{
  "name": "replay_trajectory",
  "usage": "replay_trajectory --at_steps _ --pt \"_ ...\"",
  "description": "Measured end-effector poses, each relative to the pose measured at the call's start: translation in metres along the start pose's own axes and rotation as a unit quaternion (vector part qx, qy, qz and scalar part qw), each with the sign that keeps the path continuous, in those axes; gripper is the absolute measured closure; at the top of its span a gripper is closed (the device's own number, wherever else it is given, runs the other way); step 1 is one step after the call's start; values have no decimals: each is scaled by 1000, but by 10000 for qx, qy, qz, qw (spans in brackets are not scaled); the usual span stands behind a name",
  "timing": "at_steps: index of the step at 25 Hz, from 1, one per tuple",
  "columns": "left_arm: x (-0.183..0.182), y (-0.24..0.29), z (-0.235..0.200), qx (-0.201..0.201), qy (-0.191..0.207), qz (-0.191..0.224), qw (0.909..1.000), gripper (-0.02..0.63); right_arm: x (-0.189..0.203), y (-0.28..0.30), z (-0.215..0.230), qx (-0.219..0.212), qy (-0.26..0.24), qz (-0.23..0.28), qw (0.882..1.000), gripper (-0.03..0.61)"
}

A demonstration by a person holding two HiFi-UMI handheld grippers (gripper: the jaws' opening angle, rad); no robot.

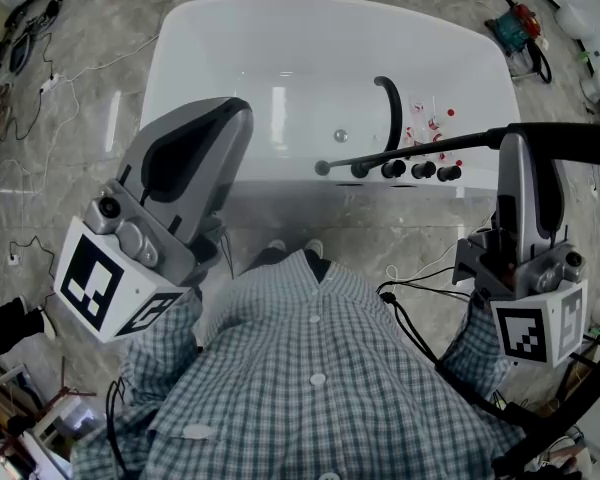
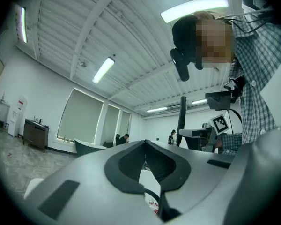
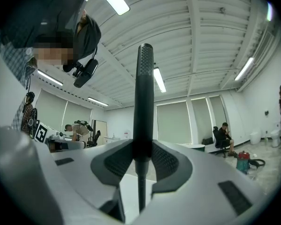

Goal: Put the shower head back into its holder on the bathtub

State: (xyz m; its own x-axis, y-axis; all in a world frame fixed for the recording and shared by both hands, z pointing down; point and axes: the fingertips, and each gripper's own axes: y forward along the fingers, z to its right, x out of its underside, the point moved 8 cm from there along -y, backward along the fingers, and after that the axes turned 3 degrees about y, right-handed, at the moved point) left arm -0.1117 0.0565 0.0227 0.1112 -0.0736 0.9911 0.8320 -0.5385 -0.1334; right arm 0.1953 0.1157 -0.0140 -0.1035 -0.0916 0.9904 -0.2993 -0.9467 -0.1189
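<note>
— Black shower head over a white tub: who has it?

— The right gripper, at the right end of the tub's near rim. Its jaws are closed on the slim handle, which passes straight between the pads. The free end reaches left along that rim, just above the row of black fittings.

— And the other one?

— The left gripper is held up by the near-left corner, jaws a little apart, nothing between them.

— Which fitting is the holder?

— Can't tell from here. It is likely one of that row beside the curved spout.

— So how should the seating go?

— My judgement: find the socket first, line the handle up with its axis, then ease it in with a firm grip. Let go only once the shower head sits on its own.

— Any room to work?

— Plenty over the basin and toward the far rim. The tight spots are the fittings, close together, and the spout just behind them; a sideways sweep could knock either.
</note>
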Motion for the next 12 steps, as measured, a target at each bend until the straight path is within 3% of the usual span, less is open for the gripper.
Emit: replay_trajectory --at_steps 12 --pt "3 -2 -1 -82 -56 -69 9999 606 6 3 2 0 93 -145 9999 460"
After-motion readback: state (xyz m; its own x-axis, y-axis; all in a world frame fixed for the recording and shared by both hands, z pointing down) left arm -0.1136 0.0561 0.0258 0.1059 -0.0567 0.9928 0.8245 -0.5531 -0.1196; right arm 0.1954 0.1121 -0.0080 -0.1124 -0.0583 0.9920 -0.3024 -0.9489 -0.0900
